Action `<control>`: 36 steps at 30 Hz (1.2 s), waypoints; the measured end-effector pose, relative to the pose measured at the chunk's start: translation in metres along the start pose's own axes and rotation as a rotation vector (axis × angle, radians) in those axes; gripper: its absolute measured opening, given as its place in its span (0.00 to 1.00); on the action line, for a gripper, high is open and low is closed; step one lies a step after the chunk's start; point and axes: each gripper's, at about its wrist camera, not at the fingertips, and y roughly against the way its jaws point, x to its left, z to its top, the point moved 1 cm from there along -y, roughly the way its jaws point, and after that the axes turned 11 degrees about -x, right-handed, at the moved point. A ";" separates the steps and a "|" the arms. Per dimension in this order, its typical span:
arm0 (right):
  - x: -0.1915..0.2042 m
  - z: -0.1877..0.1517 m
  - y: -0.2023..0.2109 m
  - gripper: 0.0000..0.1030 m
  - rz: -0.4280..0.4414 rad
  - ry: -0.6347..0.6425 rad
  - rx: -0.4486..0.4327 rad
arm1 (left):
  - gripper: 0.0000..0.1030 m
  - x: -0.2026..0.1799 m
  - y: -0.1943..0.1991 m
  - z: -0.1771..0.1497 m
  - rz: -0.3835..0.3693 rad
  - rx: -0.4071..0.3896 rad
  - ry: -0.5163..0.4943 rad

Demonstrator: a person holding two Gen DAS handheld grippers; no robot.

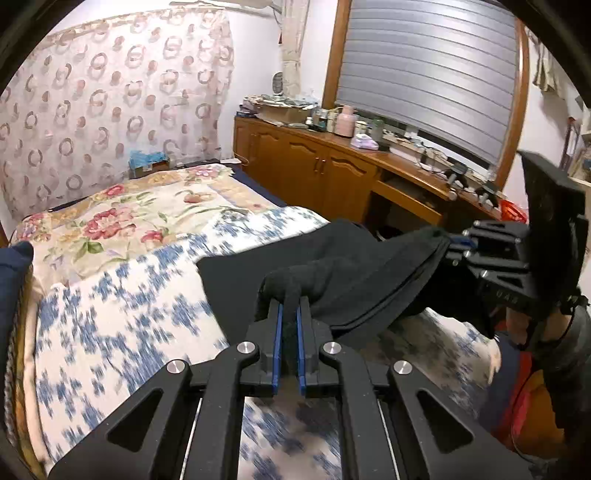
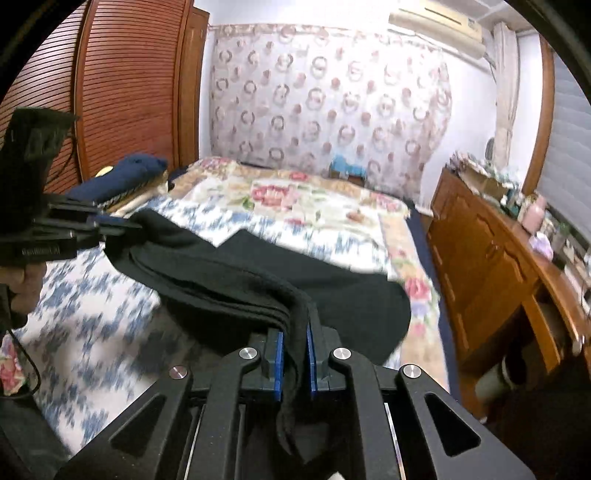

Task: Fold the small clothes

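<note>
Black garment [image 1: 351, 273], far end blurred on bed [image 1: 110, 332]

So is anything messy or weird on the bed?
Nothing broken or spilled. The black garment hangs bunched between the left gripper and right gripper, partly off the blue-patterned sheet. That's normal mid-fold.

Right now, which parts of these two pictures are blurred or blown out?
Left wrist view: the blue-patterned bedspread is motion-smeared, while the black garment and cabinet stay fairly sharp. Right wrist view: the same bedspread is smeared, and glare washes out the air conditioner near the top; fisheye bends both.
</note>
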 end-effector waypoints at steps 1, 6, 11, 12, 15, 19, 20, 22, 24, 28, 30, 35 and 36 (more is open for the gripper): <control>0.000 0.007 -0.008 0.09 0.000 0.013 -0.007 | 0.07 0.006 -0.007 0.004 0.009 0.002 0.000; -0.006 0.023 -0.049 0.09 0.019 0.052 0.000 | 0.07 0.032 -0.040 0.018 0.029 0.027 0.020; -0.017 0.017 -0.098 0.09 0.047 0.044 0.056 | 0.07 0.049 -0.078 0.018 0.046 0.075 0.025; -0.019 0.015 -0.106 0.09 0.054 0.040 0.068 | 0.07 0.051 -0.080 0.016 0.049 0.080 0.026; -0.030 0.015 -0.118 0.10 0.087 0.013 0.093 | 0.07 0.059 -0.095 0.009 0.070 0.110 0.034; -0.040 0.017 -0.129 0.09 0.102 -0.017 0.119 | 0.15 0.071 -0.101 0.006 0.077 0.115 0.070; -0.043 0.017 -0.130 0.10 0.099 -0.021 0.124 | 0.22 0.074 -0.100 0.008 0.075 0.108 0.078; -0.047 0.023 -0.135 0.10 0.101 -0.030 0.125 | 0.34 0.079 -0.097 0.010 0.074 0.098 0.094; -0.049 0.026 -0.138 0.12 0.101 -0.037 0.126 | 0.40 0.081 -0.095 0.011 0.068 0.097 0.098; -0.050 0.032 -0.139 0.21 0.088 -0.053 0.126 | 0.58 0.082 -0.093 0.011 0.051 0.106 0.094; -0.053 0.033 -0.146 0.28 0.066 -0.052 0.127 | 0.68 0.081 -0.092 0.009 0.043 0.105 0.090; -0.066 0.045 -0.153 0.33 0.023 -0.069 0.132 | 0.73 0.082 -0.089 0.007 0.038 0.095 0.093; -0.069 0.047 -0.155 0.37 0.016 -0.072 0.133 | 0.73 0.082 -0.088 0.006 0.037 0.094 0.095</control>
